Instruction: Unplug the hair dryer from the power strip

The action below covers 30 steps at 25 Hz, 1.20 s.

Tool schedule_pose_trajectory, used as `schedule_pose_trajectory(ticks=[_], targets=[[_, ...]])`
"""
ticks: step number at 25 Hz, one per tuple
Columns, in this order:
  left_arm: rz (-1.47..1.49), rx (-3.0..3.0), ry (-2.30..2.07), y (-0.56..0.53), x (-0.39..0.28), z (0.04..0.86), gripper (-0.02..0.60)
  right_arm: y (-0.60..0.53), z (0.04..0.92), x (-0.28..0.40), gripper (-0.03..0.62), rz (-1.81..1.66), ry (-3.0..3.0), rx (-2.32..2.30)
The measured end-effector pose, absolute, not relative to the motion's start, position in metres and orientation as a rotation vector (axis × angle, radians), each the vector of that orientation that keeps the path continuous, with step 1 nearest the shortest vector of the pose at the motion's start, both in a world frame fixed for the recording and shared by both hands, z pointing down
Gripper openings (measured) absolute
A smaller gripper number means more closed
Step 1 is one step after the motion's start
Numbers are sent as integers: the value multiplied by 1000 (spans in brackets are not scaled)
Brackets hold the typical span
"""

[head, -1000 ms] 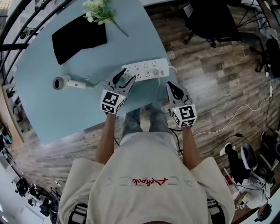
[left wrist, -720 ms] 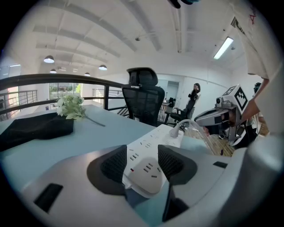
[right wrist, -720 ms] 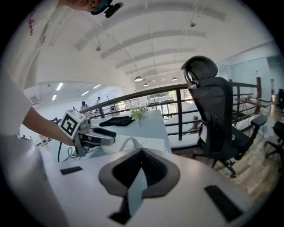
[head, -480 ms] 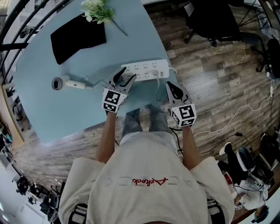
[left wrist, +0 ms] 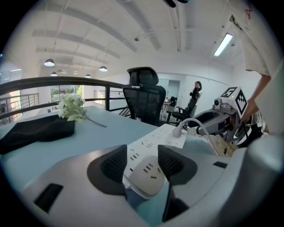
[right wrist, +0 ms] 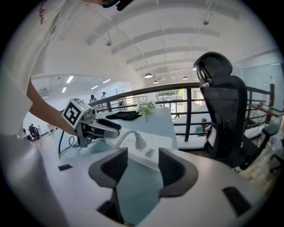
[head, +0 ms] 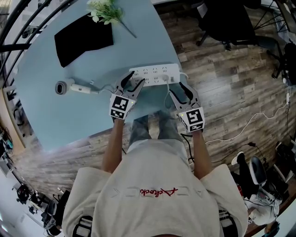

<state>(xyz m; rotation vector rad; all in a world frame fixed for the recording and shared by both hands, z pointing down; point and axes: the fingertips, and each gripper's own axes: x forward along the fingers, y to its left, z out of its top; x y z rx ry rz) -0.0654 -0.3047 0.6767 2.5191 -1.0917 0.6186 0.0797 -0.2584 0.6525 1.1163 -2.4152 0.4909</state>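
A white power strip (head: 155, 74) lies near the front edge of the blue table (head: 55, 115). A white plug (head: 167, 79) sits in its right part, and its cord (head: 167, 96) curves toward the table edge. The hair dryer (head: 69, 87) lies to the left. My left gripper (head: 131, 83) is open, and the strip's left end (left wrist: 148, 175) lies between its pads. My right gripper (head: 181, 89) has just been opening its jaws. They stand open with nothing between them, just short of the strip's right end (right wrist: 153, 153) and the plug (right wrist: 140, 142).
A black cloth (head: 83, 39) and a spray of white flowers (head: 105, 11) lie at the table's far side. A black office chair (head: 226, 21) stands on the wood floor beyond the right edge. Cables and gear lie on the floor at the right (head: 259, 171).
The right gripper's jaws went from shut to open, and it shifted a little toward the strip's right end. The left gripper has stayed at the strip's left end.
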Motion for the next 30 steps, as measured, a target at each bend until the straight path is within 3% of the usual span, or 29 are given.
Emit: schedule_pose_trajectory(ticks=[4, 19, 30], targets=[[606, 2527, -1101, -306, -65, 676, 204, -258, 659, 79, 229, 478, -2410, 1077], [587, 2518, -1115, -308, -65, 675, 204, -283, 665, 57, 222, 313, -2382, 959], [584, 2515, -1122, -308, -66, 674, 204, -285, 672, 46, 147, 260, -2305, 869]])
